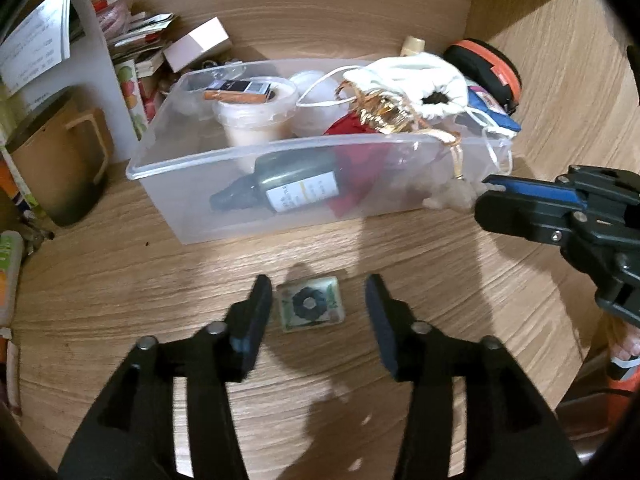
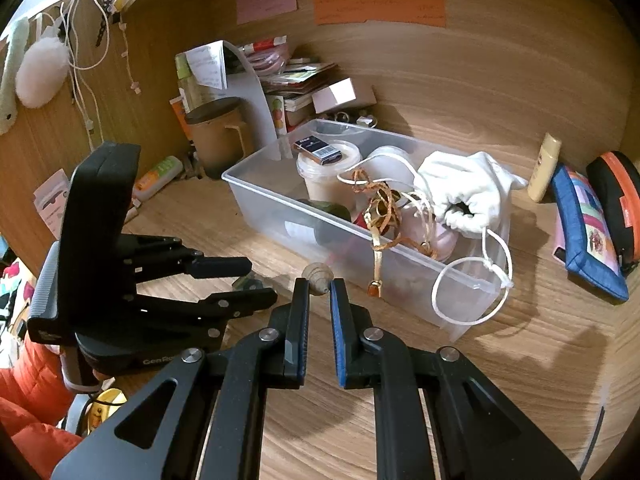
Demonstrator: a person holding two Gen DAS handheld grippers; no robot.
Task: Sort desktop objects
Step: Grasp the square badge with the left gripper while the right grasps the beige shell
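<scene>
Spreading across both views is a wooden desk (image 1: 120,272), with a wooden back wall carrying pink, green and orange paper notes (image 2: 380,4) at the top of the right wrist view. A clear plastic bin (image 1: 168,160) sits in the middle of the left wrist view, holding a white tub (image 1: 254,120) with a small dark box (image 1: 240,90) on its lid, a dark bottle (image 1: 288,184) lying on its side, red cloth, gold ribbon (image 1: 380,114) and a white drawstring bag (image 1: 416,80) draped over the far right corner. At the left of that view stand a brown mug (image 1: 60,160) and a white stand with papers (image 1: 80,60). To the right of the bin in the right wrist view lie a blue pouch (image 2: 588,236), an orange and black case (image 2: 618,196) and a small cream bottle (image 2: 544,168).

The left gripper (image 1: 318,308) is spread wide at the lower middle of its view, its fingers on either side of a small square tile with a dark flower (image 1: 310,304) lying flat on the desk; neither finger clearly touches it. The right gripper (image 2: 320,292) is nearly closed, pinching a small brown seashell (image 2: 318,276) at its fingertips, just in front of the bin's near wall in the centre of its view.
</scene>
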